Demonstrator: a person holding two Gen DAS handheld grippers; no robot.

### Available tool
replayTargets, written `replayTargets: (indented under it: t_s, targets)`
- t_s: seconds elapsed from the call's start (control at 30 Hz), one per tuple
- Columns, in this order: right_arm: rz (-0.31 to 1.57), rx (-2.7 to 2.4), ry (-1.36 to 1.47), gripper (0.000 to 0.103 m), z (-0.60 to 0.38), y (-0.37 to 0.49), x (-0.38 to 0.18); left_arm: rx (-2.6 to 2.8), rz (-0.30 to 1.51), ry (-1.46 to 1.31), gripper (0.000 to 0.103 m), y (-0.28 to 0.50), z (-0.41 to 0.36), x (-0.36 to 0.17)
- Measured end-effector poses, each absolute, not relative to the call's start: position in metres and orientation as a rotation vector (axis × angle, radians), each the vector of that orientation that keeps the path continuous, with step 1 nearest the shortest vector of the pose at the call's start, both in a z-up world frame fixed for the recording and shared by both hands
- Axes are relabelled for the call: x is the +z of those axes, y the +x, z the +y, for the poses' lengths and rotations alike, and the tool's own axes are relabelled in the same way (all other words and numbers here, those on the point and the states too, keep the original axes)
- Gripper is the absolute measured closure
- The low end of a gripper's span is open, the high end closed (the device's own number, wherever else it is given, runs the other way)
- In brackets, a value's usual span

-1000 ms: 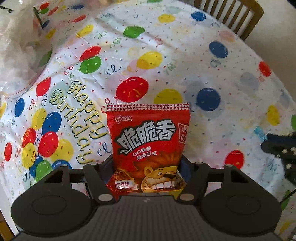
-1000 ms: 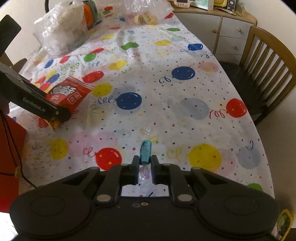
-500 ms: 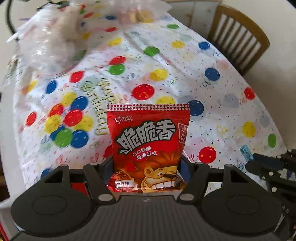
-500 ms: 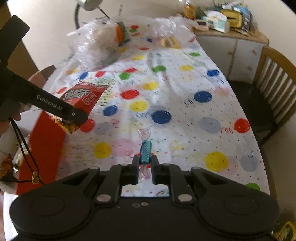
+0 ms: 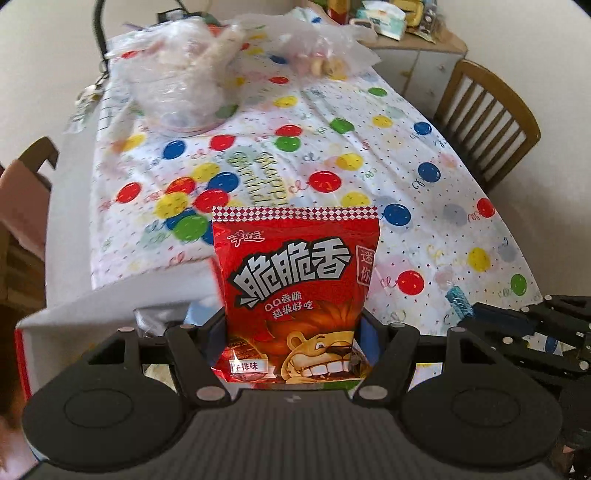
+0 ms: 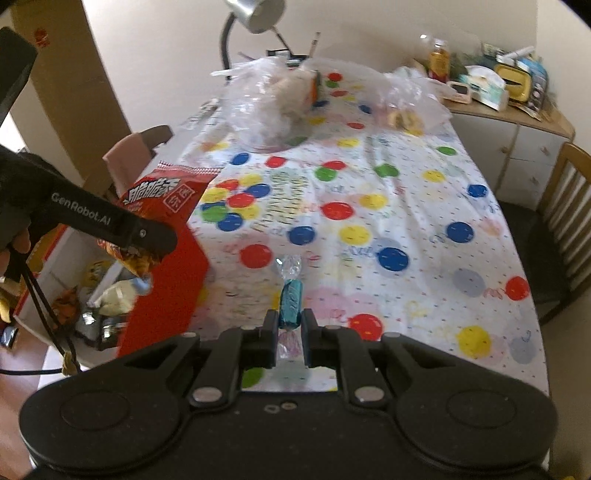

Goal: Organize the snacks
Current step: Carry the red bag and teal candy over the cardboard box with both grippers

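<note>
My left gripper [image 5: 293, 328] is shut on a red snack bag [image 5: 295, 291] with a lion on it, held upright in the air over the table's near-left edge. In the right wrist view the same red snack bag [image 6: 162, 195] hangs from the left gripper [image 6: 142, 240] above an open red box [image 6: 162, 295] holding several snacks. My right gripper [image 6: 289, 323] is shut on a blue wrapped candy [image 6: 290, 301] that sticks up between the fingers. That blue wrapped candy [image 5: 458, 301] and the right gripper [image 5: 480, 314] show at the right of the left wrist view.
A table with a balloon tablecloth [image 6: 369, 221] carries clear plastic bags [image 6: 266, 107] at its far end. A wooden chair [image 6: 565, 236] stands to the right, a cluttered cabinet [image 6: 509, 122] behind it, a desk lamp [image 6: 255, 14] at the back.
Both grippers have risen and pulled back from the table with their loads. The left one has carried the snack bag leftwards over the red box.
</note>
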State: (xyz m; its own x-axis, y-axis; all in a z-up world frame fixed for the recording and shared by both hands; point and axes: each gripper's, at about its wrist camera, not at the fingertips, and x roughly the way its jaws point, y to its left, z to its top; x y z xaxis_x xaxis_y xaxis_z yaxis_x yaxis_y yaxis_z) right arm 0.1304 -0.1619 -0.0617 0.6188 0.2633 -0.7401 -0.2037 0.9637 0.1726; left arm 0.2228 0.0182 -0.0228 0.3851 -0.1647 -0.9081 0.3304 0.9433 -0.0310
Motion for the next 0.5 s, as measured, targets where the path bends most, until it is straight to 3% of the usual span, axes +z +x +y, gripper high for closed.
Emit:
replayTargets:
  t_s: [0.5]
  targets:
    - [0.844, 0.434, -0.002, 0.092, -0.059, 0.125, -0.046, -0.170, 1.142, 0.085, 0.033, 0.177, 0.125, -0.017]
